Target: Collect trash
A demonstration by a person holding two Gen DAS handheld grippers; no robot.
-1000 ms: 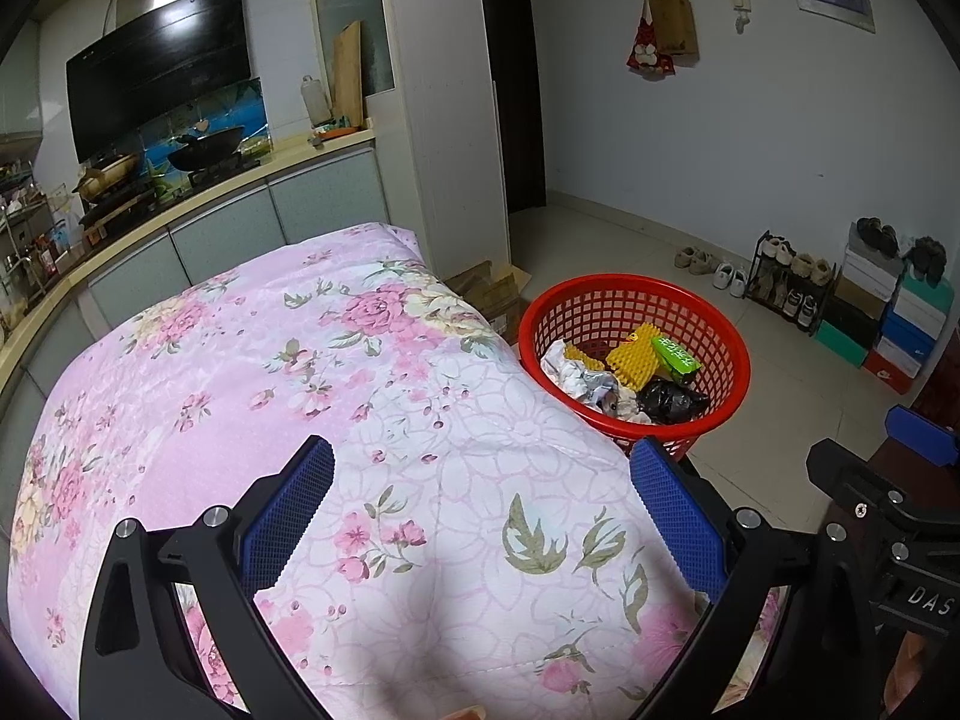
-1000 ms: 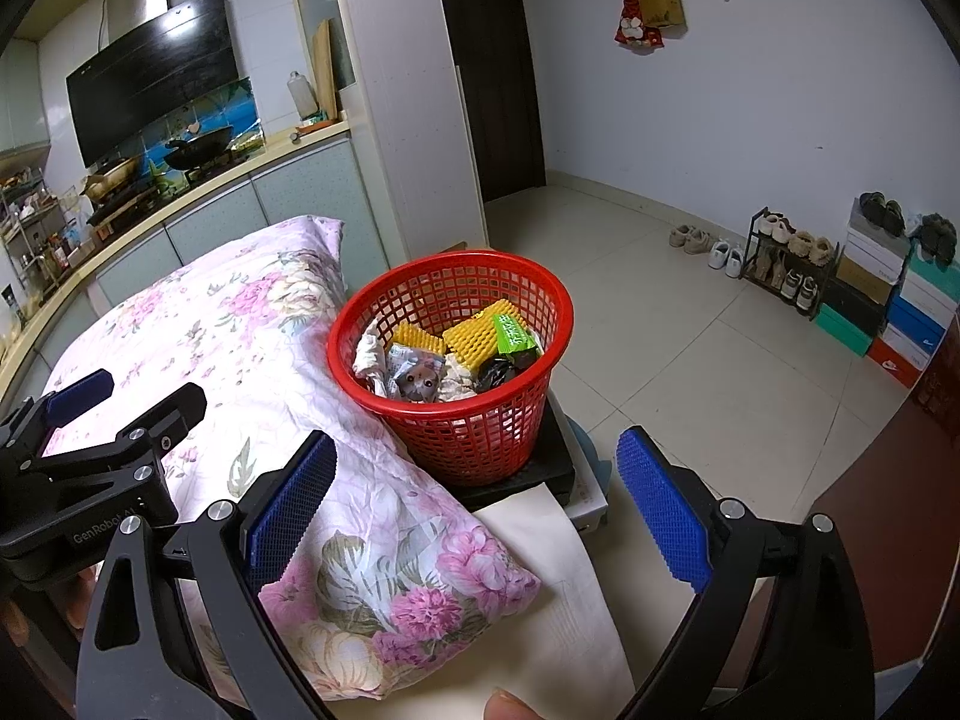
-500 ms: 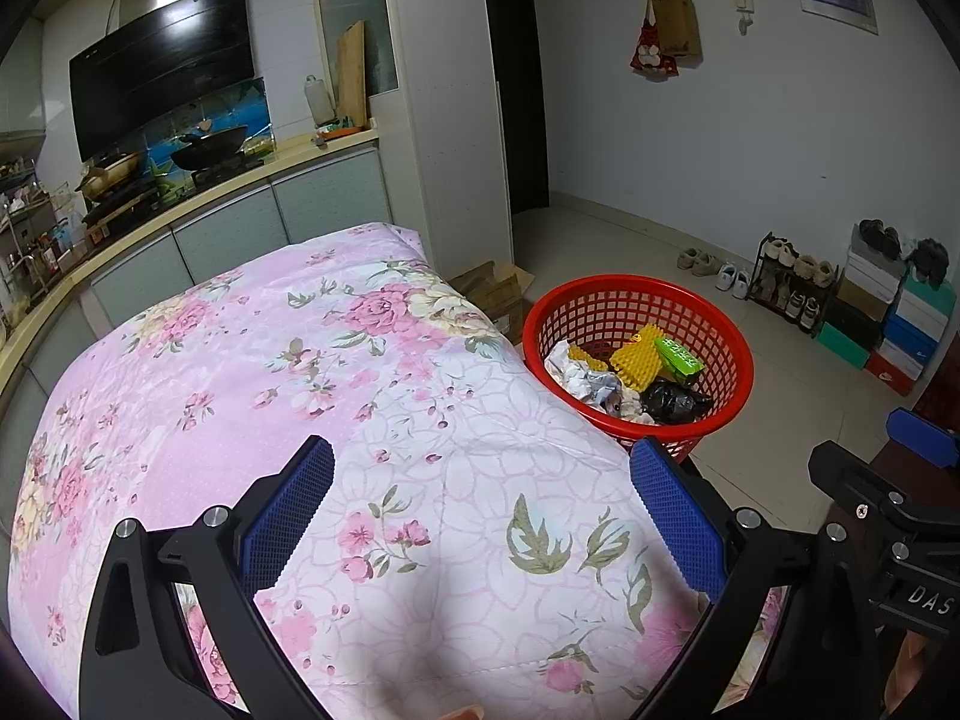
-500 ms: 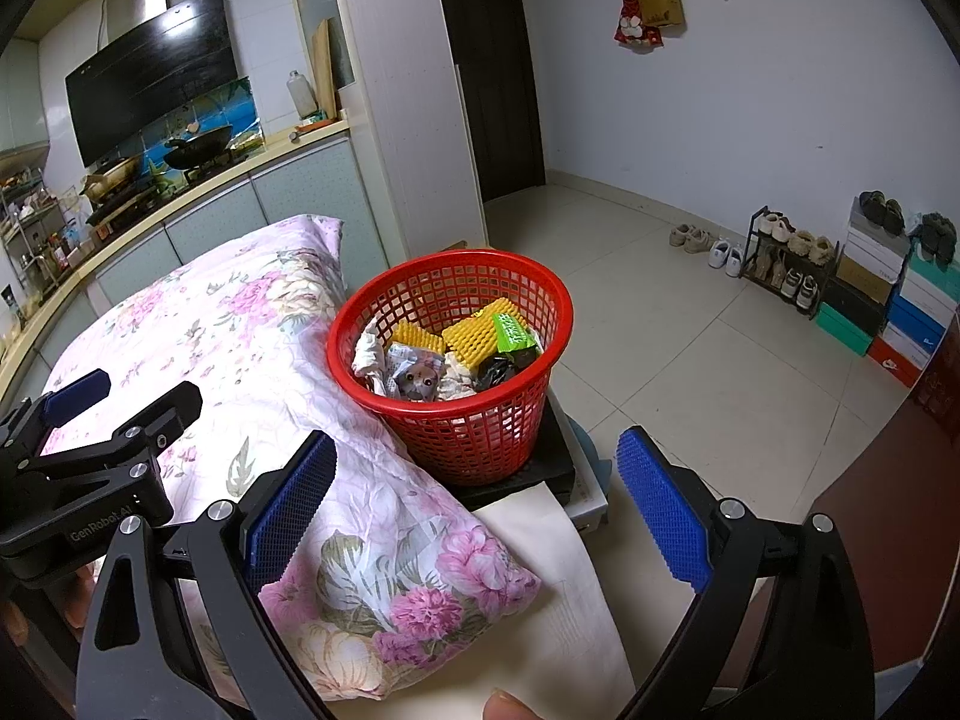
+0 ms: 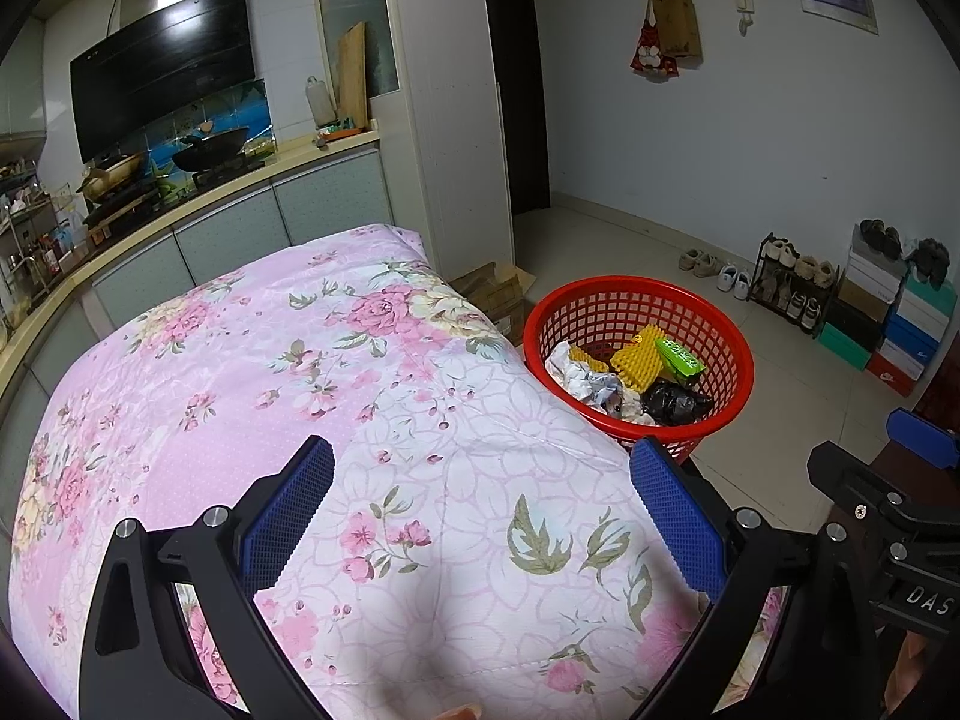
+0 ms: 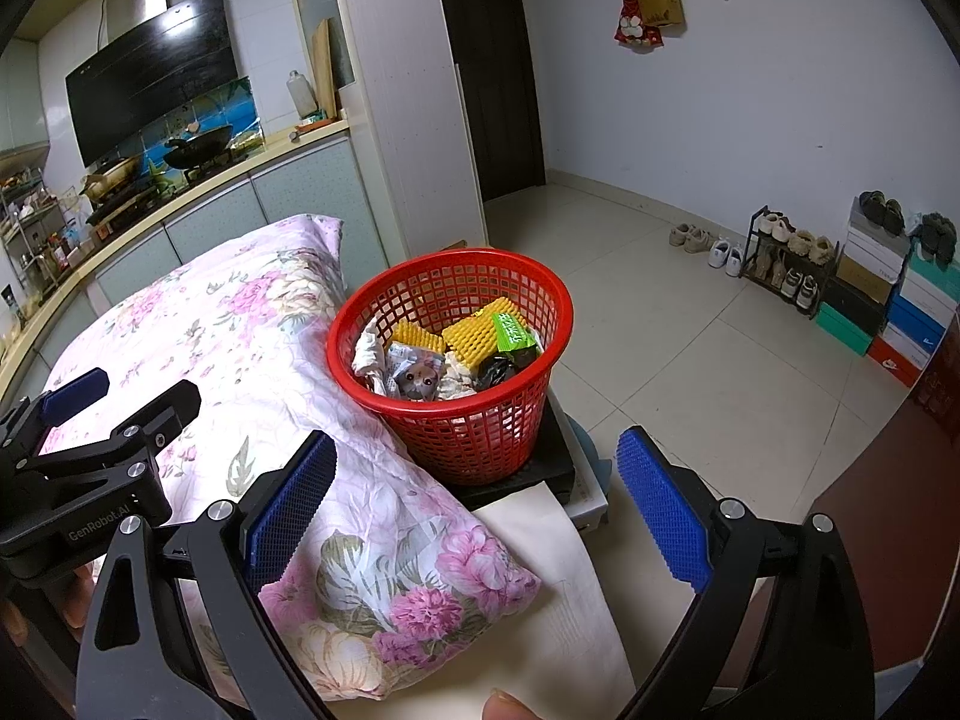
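A red mesh basket [image 6: 420,282] [image 5: 729,354] stands just past the right end of the pink floral quilt [image 5: 270,372] [image 6: 240,330]. Inside it lie yellow ridged wrappers [image 6: 471,336] [image 5: 636,360], a green packet [image 6: 511,330] [image 5: 678,356], crumpled white paper [image 5: 576,375], a black bag [image 5: 672,402] and a printed wrapper [image 6: 414,375]. My left gripper [image 5: 480,516] hovers open over the quilt, nothing between its blue pads. My right gripper [image 6: 477,504] is open too, near the quilt's corner, short of the basket. No loose trash shows on the quilt.
The basket sits on a black slab [image 6: 540,468] over a white box. A kitchen counter [image 5: 198,198] runs behind the quilt, and a white pillar [image 5: 450,120] stands at its end. Shoe rack [image 5: 792,282] and stacked shoe boxes [image 5: 900,324] line the far right wall. Tiled floor [image 6: 690,330] lies beyond.
The left wrist view has shifted very slightly; the basket sits a touch further right in it. The right gripper and the basket contents have not visibly moved.
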